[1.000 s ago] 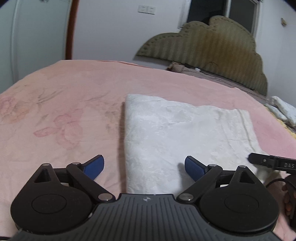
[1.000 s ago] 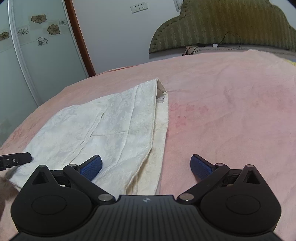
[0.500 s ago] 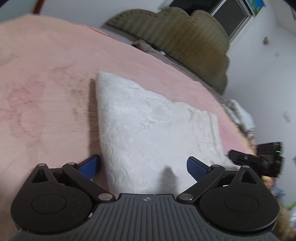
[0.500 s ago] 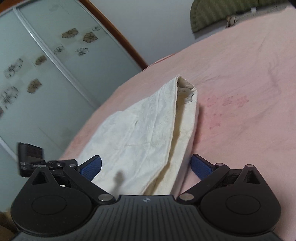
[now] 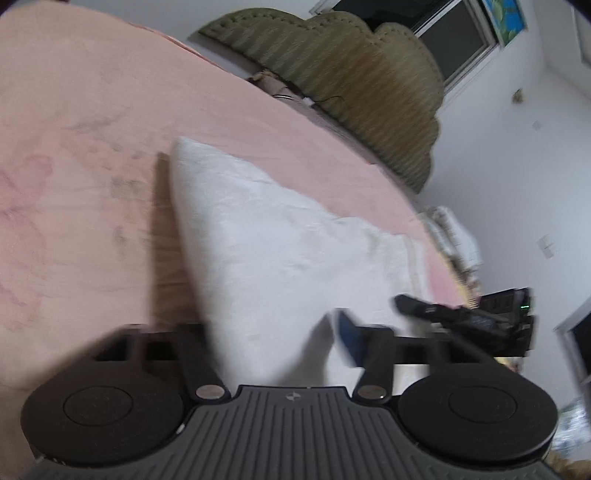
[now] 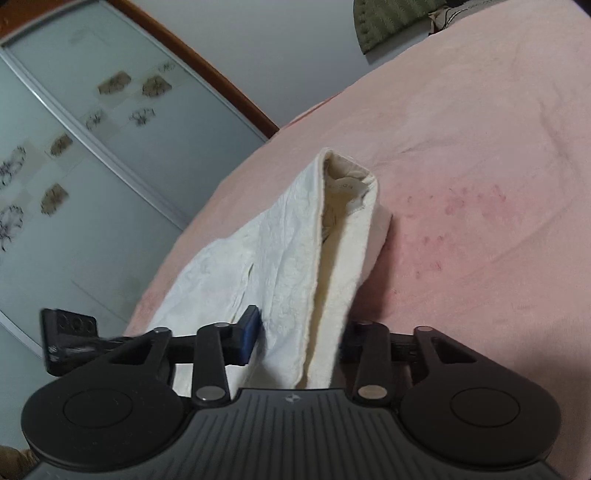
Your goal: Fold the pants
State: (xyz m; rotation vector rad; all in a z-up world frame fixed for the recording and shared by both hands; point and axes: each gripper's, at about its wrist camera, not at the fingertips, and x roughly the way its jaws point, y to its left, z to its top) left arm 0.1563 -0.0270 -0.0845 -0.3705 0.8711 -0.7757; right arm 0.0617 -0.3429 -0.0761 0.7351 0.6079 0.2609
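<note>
The white pants (image 5: 266, 236) lie folded in layers on the pink bed (image 5: 81, 122). My left gripper (image 5: 271, 343) straddles their near left corner; the jaws are half closed around the cloth, the left pad hidden behind it, the view blurred. In the right wrist view the pants (image 6: 295, 240) show an open waistband with a label at the far end. My right gripper (image 6: 299, 336) has its jaws closing on the near right edge, the cloth bunched between them and the right pad hidden. Each gripper shows in the other's view, the right one (image 5: 461, 317) and the left one (image 6: 70, 339).
An olive padded headboard (image 5: 351, 74) stands at the bed's far end. Sliding wardrobe doors with flower prints (image 6: 74, 147) stand to the left. Folded cloths (image 5: 454, 236) lie by the bed's right edge. A dark window (image 5: 443, 33) sits above the headboard.
Both grippers have moved in onto the near edge of the pants and tilted. Their jaws have narrowed from wide open to half closed around the cloth.
</note>
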